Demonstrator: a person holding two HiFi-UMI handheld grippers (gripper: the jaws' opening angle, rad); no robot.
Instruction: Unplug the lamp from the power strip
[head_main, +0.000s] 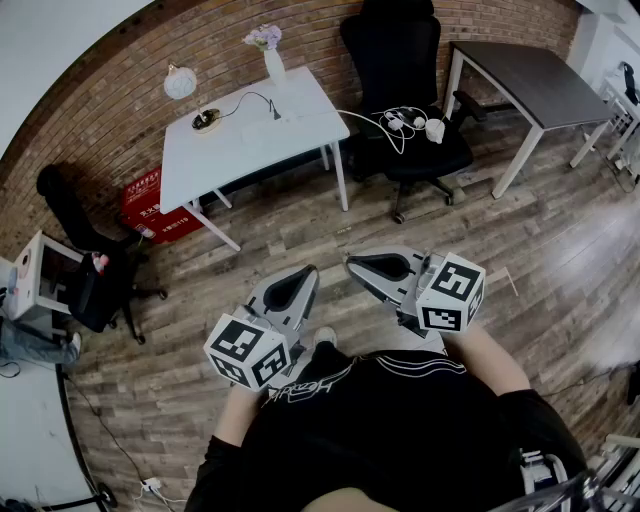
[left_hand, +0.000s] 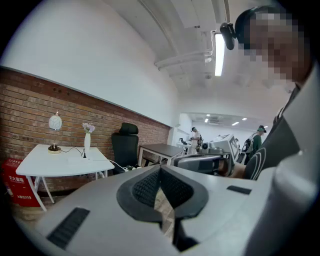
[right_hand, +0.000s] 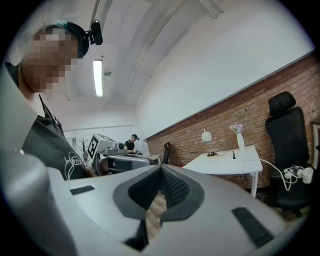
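Note:
The lamp (head_main: 181, 82), a white globe on a round base, stands at the far left of the white table (head_main: 220, 155). Its black cord runs right to a plug (head_main: 275, 112) at a pale power strip (head_main: 262, 129). Both grippers hover close to my body, far from the table. My left gripper (head_main: 304, 276) is shut and holds nothing. My right gripper (head_main: 356, 264) is also shut and holds nothing. The left gripper view shows the lamp (left_hand: 55, 122) at far left past my left gripper (left_hand: 160, 171). The right gripper view has the lamp (right_hand: 206, 136) and plug (right_hand: 233, 154) beyond my right gripper (right_hand: 161, 171).
A white vase of flowers (head_main: 272, 58) stands at the table's back. A black office chair (head_main: 405, 90) with white cables and adapters on its seat is right of the table, then a dark table (head_main: 540, 80). A red box (head_main: 150, 205) and another black chair (head_main: 85, 245) are at left. Wood floor lies between.

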